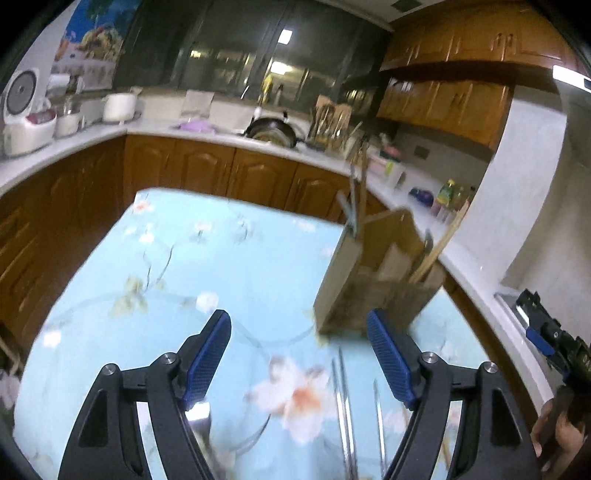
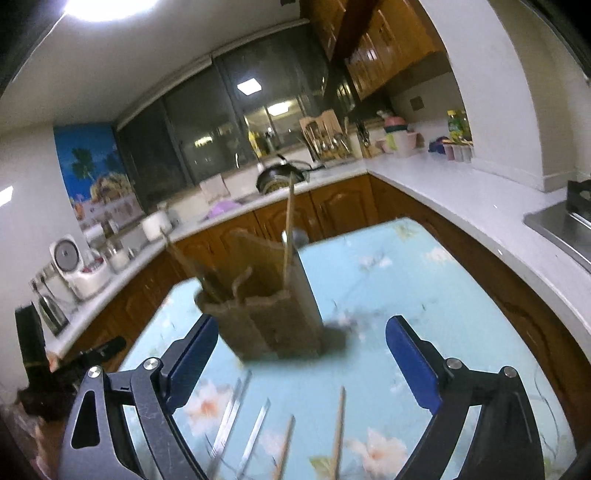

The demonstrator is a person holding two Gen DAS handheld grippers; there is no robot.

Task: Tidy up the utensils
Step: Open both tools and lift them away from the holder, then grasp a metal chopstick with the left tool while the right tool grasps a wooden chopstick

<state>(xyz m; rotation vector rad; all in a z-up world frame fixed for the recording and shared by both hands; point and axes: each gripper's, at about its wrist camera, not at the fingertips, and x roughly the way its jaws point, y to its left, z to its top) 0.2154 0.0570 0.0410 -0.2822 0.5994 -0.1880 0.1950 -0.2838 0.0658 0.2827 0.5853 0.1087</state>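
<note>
Both jaws gape wide, holding nothing; left gripper and right gripper hover above loose chopsticks, facing the wooden holder, probably their destination.

No readable text from my feeds

I can make out no lettering; the bottle label at two o'clock and the poster at nine o'clock blur out.

A ceiling lamp glares white above the dark window; both fisheye views bend at the edges and smear with motion blur.
</note>
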